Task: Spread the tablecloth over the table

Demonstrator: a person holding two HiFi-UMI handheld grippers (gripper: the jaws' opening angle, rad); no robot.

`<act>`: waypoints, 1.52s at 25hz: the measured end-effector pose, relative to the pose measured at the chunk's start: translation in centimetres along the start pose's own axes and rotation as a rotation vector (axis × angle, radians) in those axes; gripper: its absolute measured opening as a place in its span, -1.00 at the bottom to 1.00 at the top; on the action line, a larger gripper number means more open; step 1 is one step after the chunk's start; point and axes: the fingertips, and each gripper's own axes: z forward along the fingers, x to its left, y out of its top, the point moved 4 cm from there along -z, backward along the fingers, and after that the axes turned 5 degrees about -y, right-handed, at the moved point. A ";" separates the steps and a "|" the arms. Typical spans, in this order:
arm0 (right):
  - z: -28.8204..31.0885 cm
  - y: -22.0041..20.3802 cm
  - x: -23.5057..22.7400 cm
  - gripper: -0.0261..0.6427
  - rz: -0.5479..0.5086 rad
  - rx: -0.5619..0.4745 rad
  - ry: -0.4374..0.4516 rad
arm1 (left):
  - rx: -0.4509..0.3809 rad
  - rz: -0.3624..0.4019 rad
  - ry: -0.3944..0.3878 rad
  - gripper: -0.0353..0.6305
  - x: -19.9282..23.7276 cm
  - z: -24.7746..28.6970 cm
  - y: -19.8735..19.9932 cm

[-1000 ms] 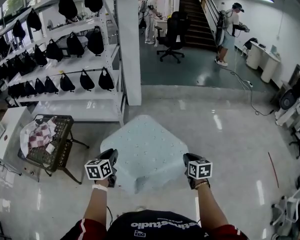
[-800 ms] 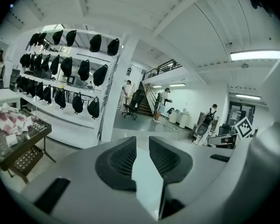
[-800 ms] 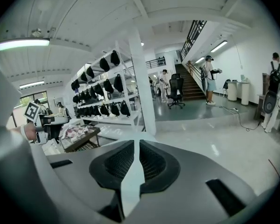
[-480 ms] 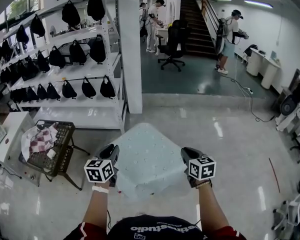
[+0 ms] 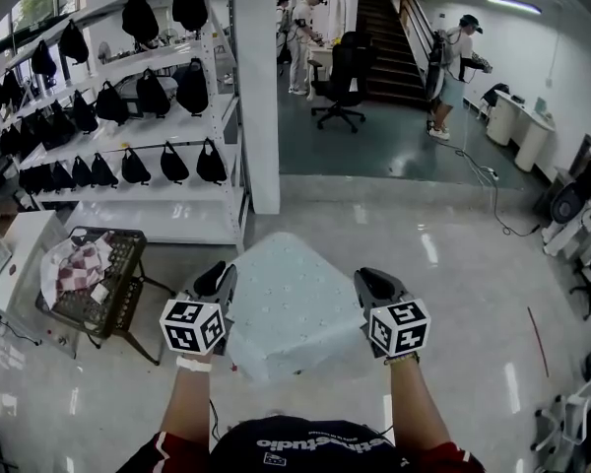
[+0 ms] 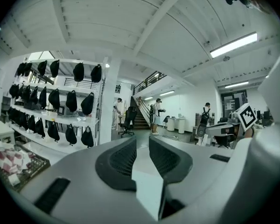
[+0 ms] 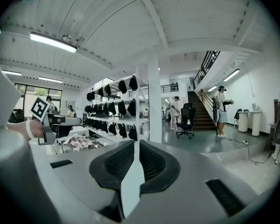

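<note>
We hold the tablecloth [image 5: 294, 308] spread in the air above the floor [image 5: 463, 294]. The left gripper [image 5: 217, 284] clamps its left edge and the right gripper [image 5: 376, 286] clamps its right edge.

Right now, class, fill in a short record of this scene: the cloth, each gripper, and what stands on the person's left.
Cloth: pale blue dotted tablecloth, held by its near edge, reaching away from the person
Left gripper: shut on the tablecloth's edge
Right gripper: shut on the tablecloth's edge
Gripper level: side by side, about even in the head view
On the left: wire basket holding a checked cloth; shelves of black bags
</note>
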 end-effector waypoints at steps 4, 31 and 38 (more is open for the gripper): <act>-0.4 1.2 1.0 -0.75 -0.021 -0.042 0.003 | -0.040 0.046 0.015 -0.61 -0.7 -0.4 1.6; -0.2 2.7 0.8 -0.78 0.042 -0.112 -0.018 | -0.037 0.141 0.068 -0.82 -1.4 -0.5 2.0; -0.6 3.0 0.5 -0.81 0.045 -0.137 -0.051 | -0.032 0.133 0.061 -0.82 -1.4 -0.5 1.6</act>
